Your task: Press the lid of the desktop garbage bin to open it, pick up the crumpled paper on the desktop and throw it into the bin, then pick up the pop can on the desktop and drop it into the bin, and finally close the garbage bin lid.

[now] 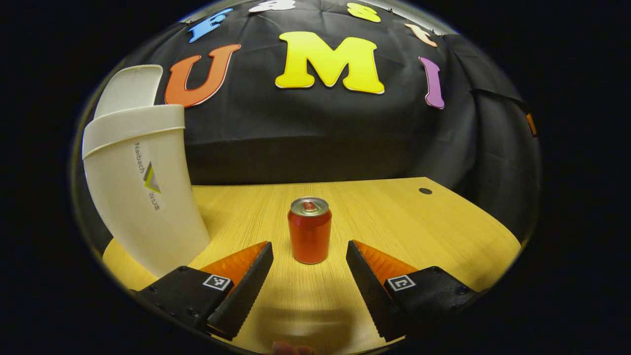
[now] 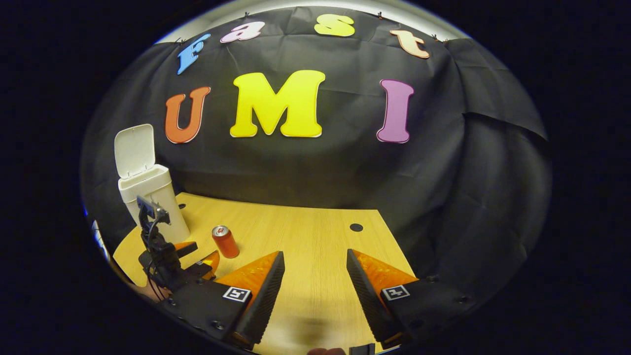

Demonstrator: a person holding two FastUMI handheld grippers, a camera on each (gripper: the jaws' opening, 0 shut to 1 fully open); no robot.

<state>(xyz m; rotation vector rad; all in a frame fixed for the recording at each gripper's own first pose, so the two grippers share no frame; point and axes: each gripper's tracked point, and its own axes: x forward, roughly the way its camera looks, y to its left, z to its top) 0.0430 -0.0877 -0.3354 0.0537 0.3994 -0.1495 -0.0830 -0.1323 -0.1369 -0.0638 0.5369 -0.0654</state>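
Upright, the pop can (image 1: 309, 230) stands mid-worktop (image 1: 434, 231), just ahead of the left hand-held gripper (image 1: 309, 261), whose jaws gape wide and empty. An off-centre close could tip it rolling. The bin (image 1: 143, 197) stands nearby, lid (image 1: 129, 88) raised. The right hand-held gripper (image 2: 315, 273) hangs released over bare worktop.

Both hand-held grippers, L (image 1: 309, 256) & R (image 2: 315, 264), jaws apart, level, low.

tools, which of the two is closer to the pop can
The left tool: in the left gripper view the pop can stands right between its open fingers. The right tool is farther off, over bare table.
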